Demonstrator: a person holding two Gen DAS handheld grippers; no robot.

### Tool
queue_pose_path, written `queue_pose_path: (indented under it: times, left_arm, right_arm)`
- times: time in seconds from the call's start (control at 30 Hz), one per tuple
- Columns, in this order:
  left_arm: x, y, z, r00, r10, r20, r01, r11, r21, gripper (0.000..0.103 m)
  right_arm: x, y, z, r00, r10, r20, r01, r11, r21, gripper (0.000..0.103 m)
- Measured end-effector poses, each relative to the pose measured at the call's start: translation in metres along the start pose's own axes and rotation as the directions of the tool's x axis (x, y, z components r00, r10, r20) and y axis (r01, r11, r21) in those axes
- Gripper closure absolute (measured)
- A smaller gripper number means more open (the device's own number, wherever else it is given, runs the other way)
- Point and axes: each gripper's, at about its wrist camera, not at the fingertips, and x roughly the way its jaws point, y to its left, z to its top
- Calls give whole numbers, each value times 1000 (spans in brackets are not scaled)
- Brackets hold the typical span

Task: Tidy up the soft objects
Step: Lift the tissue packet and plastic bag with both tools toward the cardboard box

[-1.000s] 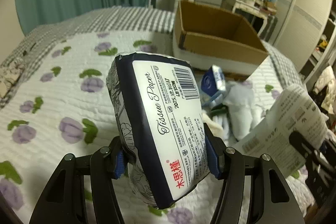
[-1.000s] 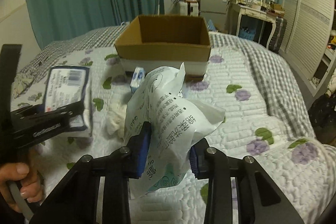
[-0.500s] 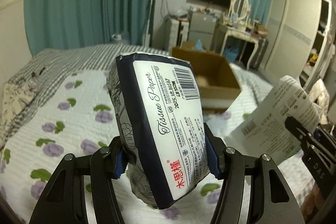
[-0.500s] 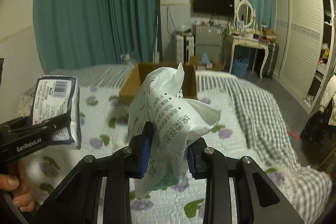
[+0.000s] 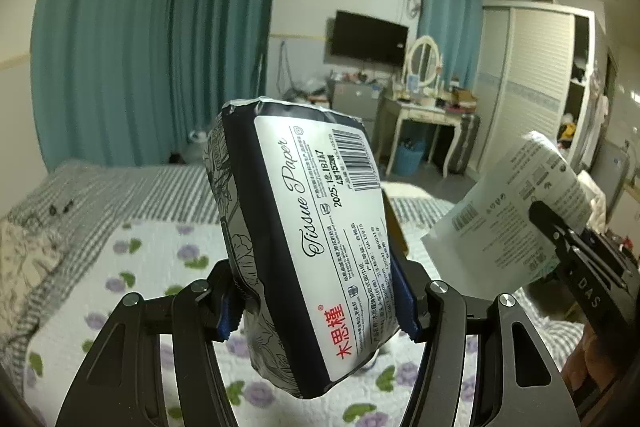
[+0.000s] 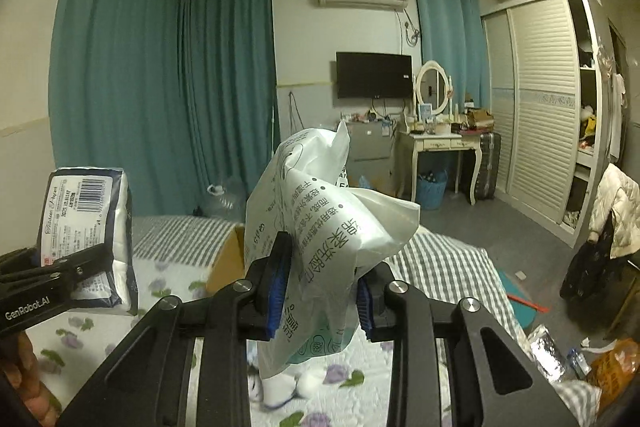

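My left gripper [image 5: 318, 311] is shut on a dark blue and white tissue paper pack [image 5: 304, 239] and holds it upright, high above the bed. The pack also shows at the left of the right wrist view [image 6: 90, 235]. My right gripper [image 6: 320, 291] is shut on a crumpled white plastic wipes bag [image 6: 320, 227], also held high; the bag shows at the right of the left wrist view [image 5: 512, 215]. The cardboard box [image 6: 226, 263] on the bed is mostly hidden behind both items.
The quilt with purple flowers [image 5: 120, 279] covers the bed below. White soft items [image 6: 296, 383] lie on it under my right gripper. A dressing table [image 6: 436, 143], a wardrobe [image 6: 544, 131] and teal curtains [image 6: 160, 99] stand beyond the bed.
Both grippers have risen and tilted upward with their items. The box and the bed have dropped low in both views and the room's far wall now fills them.
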Motion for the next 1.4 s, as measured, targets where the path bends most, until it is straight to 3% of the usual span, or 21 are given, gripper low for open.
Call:
queue_pose_path:
  times: [0.43,0.77,0.93,1.13,1.4]
  left_arm:
    - [31,-1,41,998,-15,60,14,1000,19,44]
    - [80,-10,66,997,-22,71,19,999,40,44]
    - [115,-13,69,999,-26,32,25,999,35,44]
    - [173,-16,62,997,-26,-69,28,999,29,44]
    - [242,-18,44,981,-19,-193,23,1000,18,44]
  right_arm:
    - [25,10,55,995,34,91,-30,999,-44,74]
    - [79,20,70,995,39,96,-32,996,-78,74]
    - [117,18,69,998,37,44,-33,996,-81,74]
    - [167,14,57,999,32,-39,-36,993,-110,74]
    - [241,8,22,984,31,-174,-56,988,-141,74]
